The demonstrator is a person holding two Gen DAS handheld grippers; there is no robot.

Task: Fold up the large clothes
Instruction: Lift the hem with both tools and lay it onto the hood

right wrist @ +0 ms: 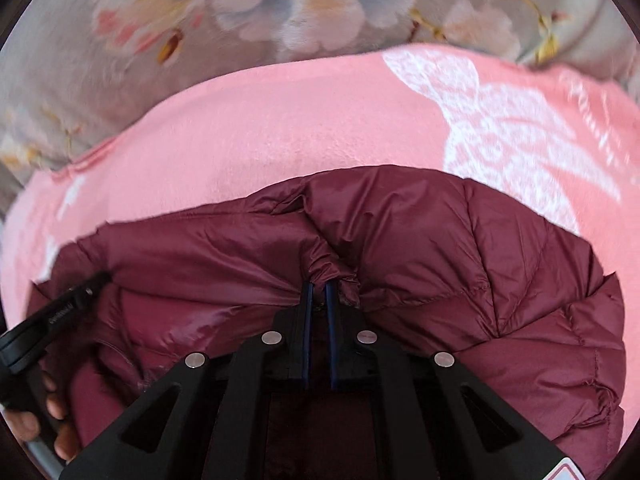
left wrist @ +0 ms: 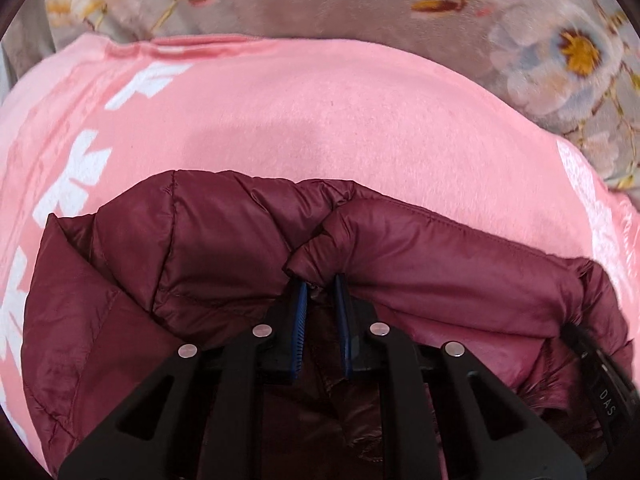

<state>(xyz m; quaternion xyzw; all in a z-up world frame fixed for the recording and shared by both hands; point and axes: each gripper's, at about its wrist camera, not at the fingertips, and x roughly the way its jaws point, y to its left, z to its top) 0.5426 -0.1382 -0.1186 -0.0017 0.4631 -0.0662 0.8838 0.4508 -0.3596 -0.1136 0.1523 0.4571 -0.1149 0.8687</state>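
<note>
A dark red quilted puffer jacket (left wrist: 208,264) lies bunched on a pink blanket (left wrist: 300,120). My left gripper (left wrist: 321,286) is shut on a pinched fold of the jacket's upper edge, its blue pads pressing the cloth. In the right wrist view the same jacket (right wrist: 460,260) fills the lower half, and my right gripper (right wrist: 319,286) is shut on another gathered fold of its edge. The two grips sit close along that edge: the right gripper shows at the left view's right margin (left wrist: 600,380), and the left gripper with the hand holding it at the other view's lower left (right wrist: 52,320).
The pink blanket (right wrist: 280,120) bears white printed patterns (right wrist: 500,140) and covers a grey floral bedspread (left wrist: 560,52) that shows beyond its far edge. The jacket's shiny lining (left wrist: 320,400) lies under the left gripper.
</note>
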